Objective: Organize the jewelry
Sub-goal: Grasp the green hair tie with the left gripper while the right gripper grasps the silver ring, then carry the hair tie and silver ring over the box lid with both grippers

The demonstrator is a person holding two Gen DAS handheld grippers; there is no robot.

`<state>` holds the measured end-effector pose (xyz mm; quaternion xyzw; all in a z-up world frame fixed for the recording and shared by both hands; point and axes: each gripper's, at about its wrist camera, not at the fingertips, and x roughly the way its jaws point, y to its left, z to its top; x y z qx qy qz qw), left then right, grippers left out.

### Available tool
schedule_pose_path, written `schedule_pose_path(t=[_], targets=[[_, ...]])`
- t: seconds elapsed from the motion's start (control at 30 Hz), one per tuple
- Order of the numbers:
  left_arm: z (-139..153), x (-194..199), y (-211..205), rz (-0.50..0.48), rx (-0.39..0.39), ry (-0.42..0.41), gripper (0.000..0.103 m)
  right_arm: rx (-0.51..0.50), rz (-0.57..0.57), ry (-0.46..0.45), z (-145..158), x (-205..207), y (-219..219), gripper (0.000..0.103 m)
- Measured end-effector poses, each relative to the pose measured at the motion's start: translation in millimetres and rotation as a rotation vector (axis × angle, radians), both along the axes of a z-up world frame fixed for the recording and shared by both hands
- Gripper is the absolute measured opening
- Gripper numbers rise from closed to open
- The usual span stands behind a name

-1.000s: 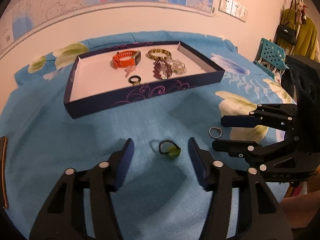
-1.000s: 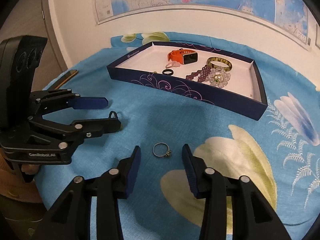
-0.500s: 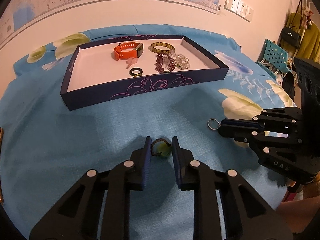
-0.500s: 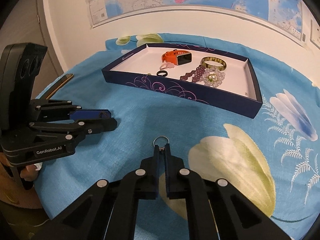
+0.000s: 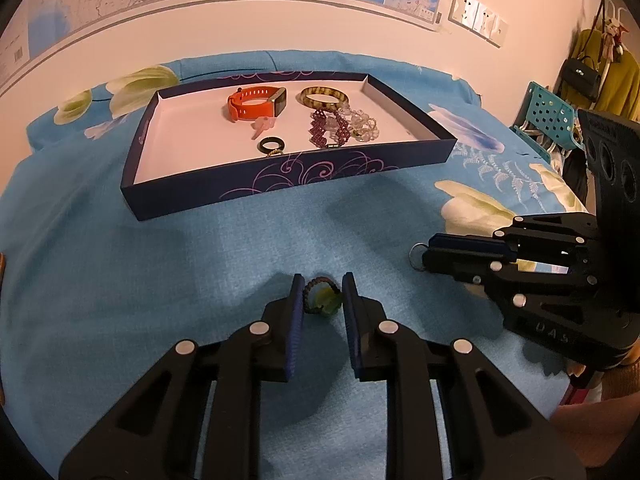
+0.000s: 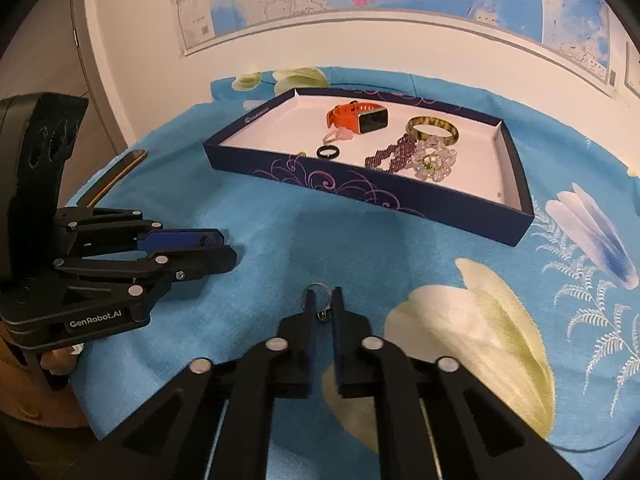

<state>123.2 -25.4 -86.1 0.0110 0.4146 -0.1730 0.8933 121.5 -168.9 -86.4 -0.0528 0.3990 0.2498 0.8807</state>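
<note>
1. nearest the left wrist camera, the left tool (image 5: pixel 322 294) is pinching a dark corded ring with a green stone (image 5: pixel 320 299), its blue pads touching the ring on both sides, above the blue flowered cloth (image 5: pixel 120 300).
2. the right tool (image 6: pixel 323 305) is pressed together on a thin silver ring (image 6: pixel 322 294), whose loop pokes out past the tips.
3. the step in hand looks like the pickup of the last two loose pieces; both appear gripped, with carrying to come.
4. next, each tool needs to travel forward over the near wall of the navy tray (image 5: pixel 280 186) and let go above bare white floor, clear of the orange watch (image 5: pixel 256 103), black ring (image 5: pixel 272 145), purple bracelet (image 5: pixel 326 128) and bangle (image 5: pixel 323 96).
5. a second ago both tools stood spread around rings lying on the cloth; half a second ago they had closed, and the tray now looks a little nearer.
</note>
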Motion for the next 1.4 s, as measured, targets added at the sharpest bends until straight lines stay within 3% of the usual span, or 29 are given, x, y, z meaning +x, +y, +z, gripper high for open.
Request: schedule_pose_path(t=[0.63,1.03,1.4], targets=[[33,5,9,0.012,-0.027,-0.09,0.019,0.136,-0.038,-0.06,34,13,-24,0.003],[61,30,8,0.024,-0.005,-0.185,0.019,0.17,-0.068,-0.118,58,48,-30,0.003],[66,58,14,0.042,-0.002,-0.191,0.019,0.172,-0.082,-0.109,57,77,-30,0.003]])
